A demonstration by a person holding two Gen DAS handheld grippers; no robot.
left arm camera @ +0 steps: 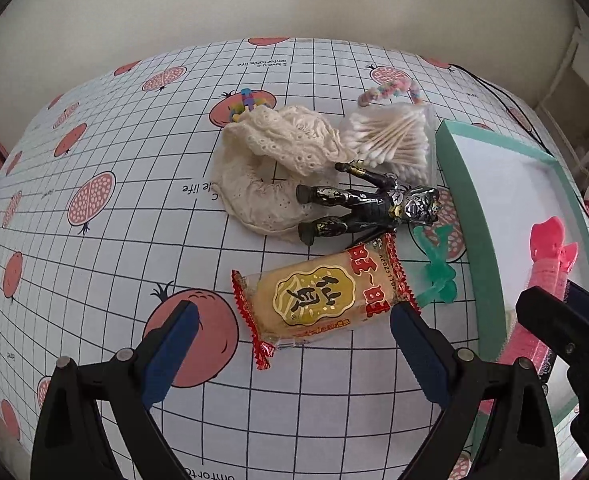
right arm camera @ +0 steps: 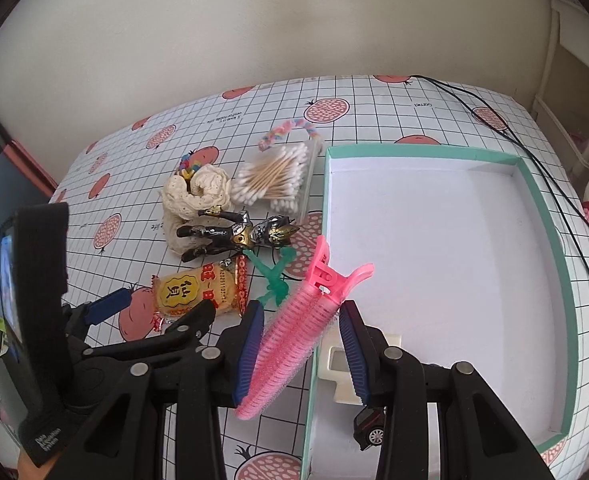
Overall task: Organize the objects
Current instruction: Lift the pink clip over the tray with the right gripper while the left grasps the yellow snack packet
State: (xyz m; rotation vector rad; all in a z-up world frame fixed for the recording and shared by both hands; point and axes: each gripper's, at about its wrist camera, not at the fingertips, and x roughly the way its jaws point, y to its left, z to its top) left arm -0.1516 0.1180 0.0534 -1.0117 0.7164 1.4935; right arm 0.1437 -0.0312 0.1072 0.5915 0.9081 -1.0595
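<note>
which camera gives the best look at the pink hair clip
The right wrist view. There the pink hair clip shows nearly whole between the right gripper's fingers, over the box's near edge. The left wrist view catches only part of it at the far right, cut off by that gripper.

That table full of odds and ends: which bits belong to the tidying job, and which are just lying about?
Job:
green box
pink hair clip, between the right gripper's fingers
snack packet
toy figure
cotton swabs
lace cloth
toy car, already in the box

Lying about:
black cable
</note>
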